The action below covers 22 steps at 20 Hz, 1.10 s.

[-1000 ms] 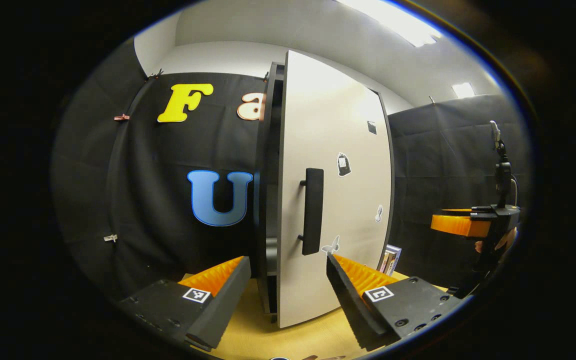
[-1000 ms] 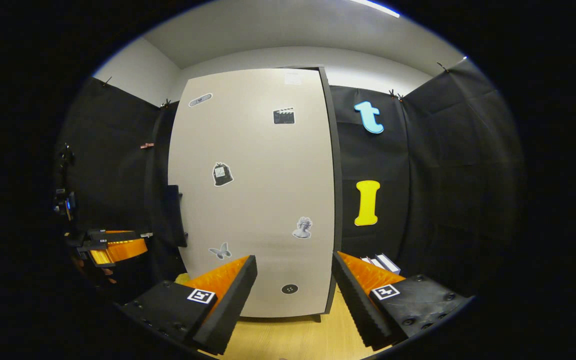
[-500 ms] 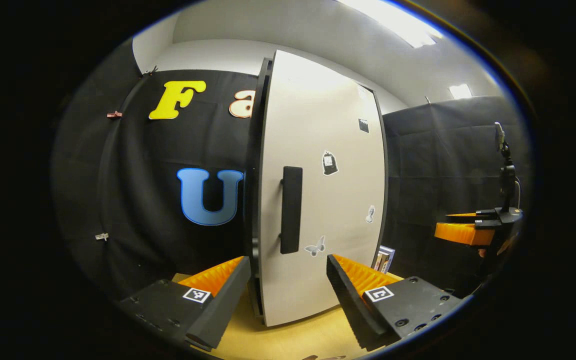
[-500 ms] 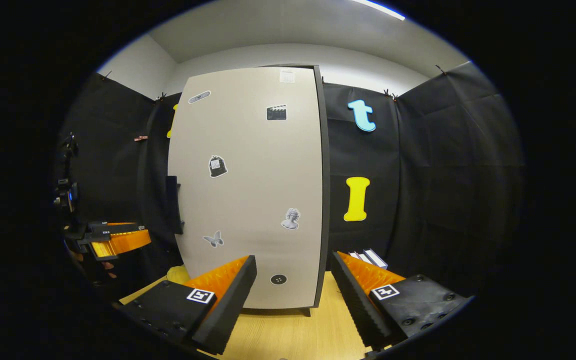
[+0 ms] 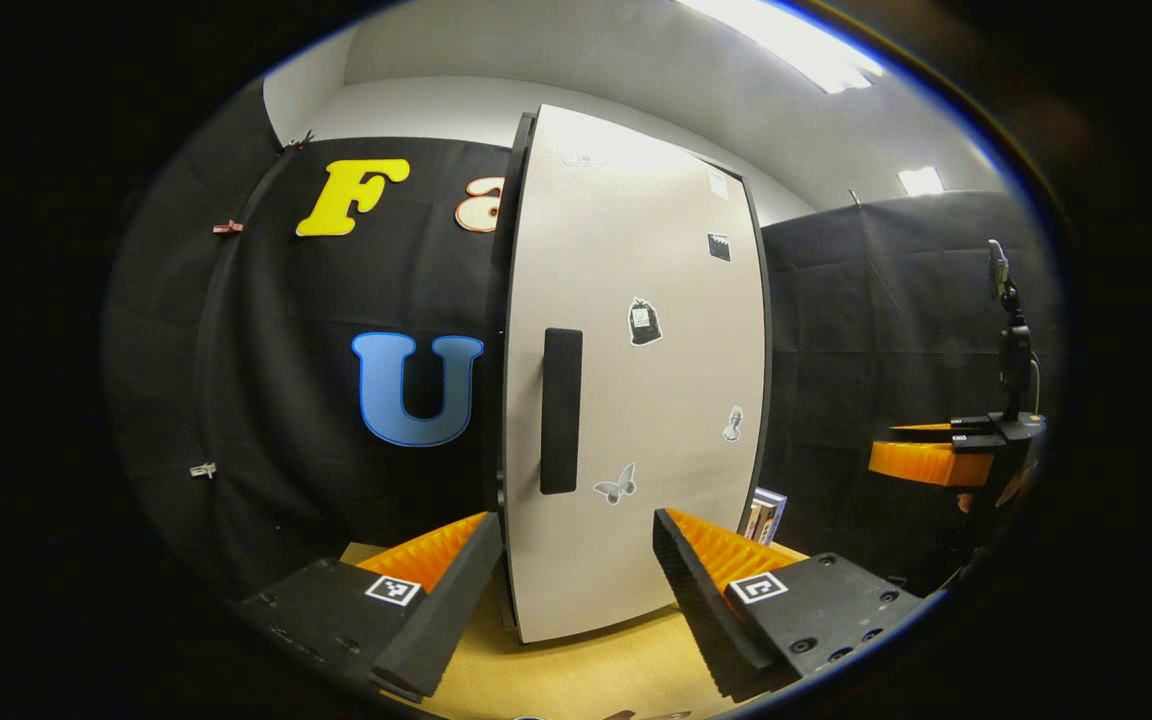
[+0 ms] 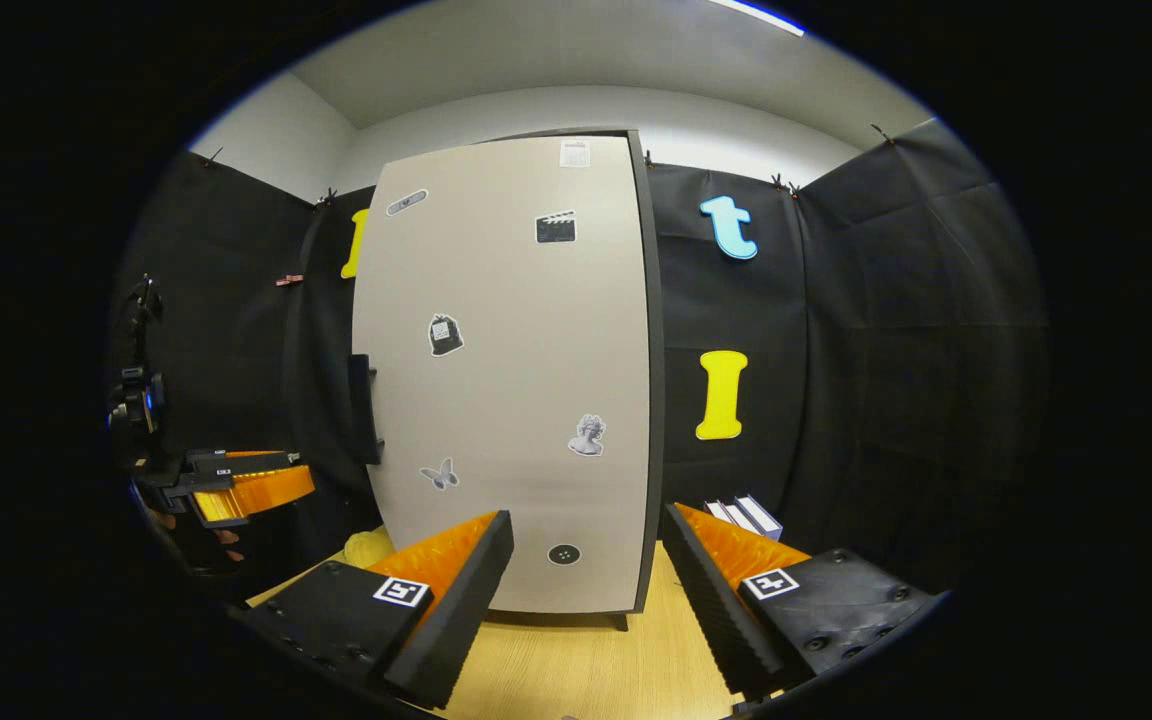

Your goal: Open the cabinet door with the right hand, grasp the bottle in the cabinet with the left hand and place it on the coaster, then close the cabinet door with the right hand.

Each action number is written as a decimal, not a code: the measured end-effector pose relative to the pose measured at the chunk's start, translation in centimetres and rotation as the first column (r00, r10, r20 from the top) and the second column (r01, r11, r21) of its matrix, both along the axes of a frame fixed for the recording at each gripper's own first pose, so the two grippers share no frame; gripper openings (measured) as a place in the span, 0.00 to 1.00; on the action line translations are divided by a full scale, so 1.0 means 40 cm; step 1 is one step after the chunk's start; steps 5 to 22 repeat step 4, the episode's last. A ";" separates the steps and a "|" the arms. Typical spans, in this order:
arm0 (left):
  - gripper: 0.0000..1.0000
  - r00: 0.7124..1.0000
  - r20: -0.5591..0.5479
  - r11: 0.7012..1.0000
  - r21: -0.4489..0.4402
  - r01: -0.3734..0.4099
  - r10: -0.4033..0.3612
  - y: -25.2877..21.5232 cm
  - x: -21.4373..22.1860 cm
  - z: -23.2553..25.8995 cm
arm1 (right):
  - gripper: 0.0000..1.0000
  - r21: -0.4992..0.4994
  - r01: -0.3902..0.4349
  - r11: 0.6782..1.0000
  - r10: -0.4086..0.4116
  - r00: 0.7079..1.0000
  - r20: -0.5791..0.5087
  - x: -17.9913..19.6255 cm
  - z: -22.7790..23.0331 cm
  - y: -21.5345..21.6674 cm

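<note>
The door (image 5: 636, 400) is seen swung shut against the cabinet since the earlier frames, its dark edge gap now closed. It stands upright on the wooden table (image 6: 576, 670), with the handle (image 5: 560, 410) near its left edge and stickers scattered over its face. The left gripper (image 5: 576, 590) is held before it, fingers spread wide and empty. The right gripper (image 6: 586, 590) is likewise spread, grasping nothing. Books (image 6: 746, 515) are seen beside the cabinet.
</note>
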<state>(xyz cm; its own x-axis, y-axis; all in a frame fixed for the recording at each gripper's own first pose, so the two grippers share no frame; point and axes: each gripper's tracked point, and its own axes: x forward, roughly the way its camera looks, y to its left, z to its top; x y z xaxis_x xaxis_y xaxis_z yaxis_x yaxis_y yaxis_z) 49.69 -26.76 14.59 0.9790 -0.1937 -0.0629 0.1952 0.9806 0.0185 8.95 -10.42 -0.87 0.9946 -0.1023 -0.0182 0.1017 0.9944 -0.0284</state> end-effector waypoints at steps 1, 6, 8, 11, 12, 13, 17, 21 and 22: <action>0.96 1.000 0.002 1.000 -0.002 -0.001 0.001 0.001 0.001 0.005 | 0.98 0.002 -0.002 1.000 0.002 1.000 -0.001 0.000 0.000 0.000; 0.96 1.000 0.007 1.000 0.005 -0.002 0.002 0.000 -0.004 0.006 | 0.98 -0.004 0.005 1.000 -0.005 1.000 -0.009 0.000 -0.006 -0.004; 0.96 1.000 0.007 1.000 0.005 -0.002 0.002 0.000 -0.004 0.006 | 0.98 -0.004 0.005 1.000 -0.005 1.000 -0.009 0.000 -0.006 -0.004; 0.96 1.000 0.007 1.000 0.005 -0.002 0.002 0.000 -0.004 0.006 | 0.98 -0.004 0.005 1.000 -0.005 1.000 -0.009 0.000 -0.006 -0.004; 0.96 1.000 0.007 1.000 0.005 -0.002 0.002 0.000 -0.004 0.006 | 0.98 -0.004 0.005 1.000 -0.005 1.000 -0.009 0.000 -0.006 -0.004; 0.96 1.000 0.007 1.000 0.005 -0.002 0.002 0.000 -0.004 0.006 | 0.98 -0.004 0.005 1.000 -0.005 1.000 -0.009 0.000 -0.006 -0.004; 0.96 1.000 0.007 1.000 0.005 -0.002 0.002 0.000 -0.004 0.006 | 0.98 -0.004 0.005 1.000 -0.005 1.000 -0.009 0.000 -0.006 -0.004; 0.96 1.000 0.007 1.000 0.005 -0.002 0.002 0.000 -0.004 0.006 | 0.98 -0.004 0.005 1.000 -0.005 1.000 -0.009 0.000 -0.006 -0.004; 0.96 1.000 0.007 1.000 0.005 -0.002 0.002 0.000 -0.004 0.006 | 0.98 -0.004 0.005 1.000 -0.005 1.000 -0.009 0.000 -0.006 -0.004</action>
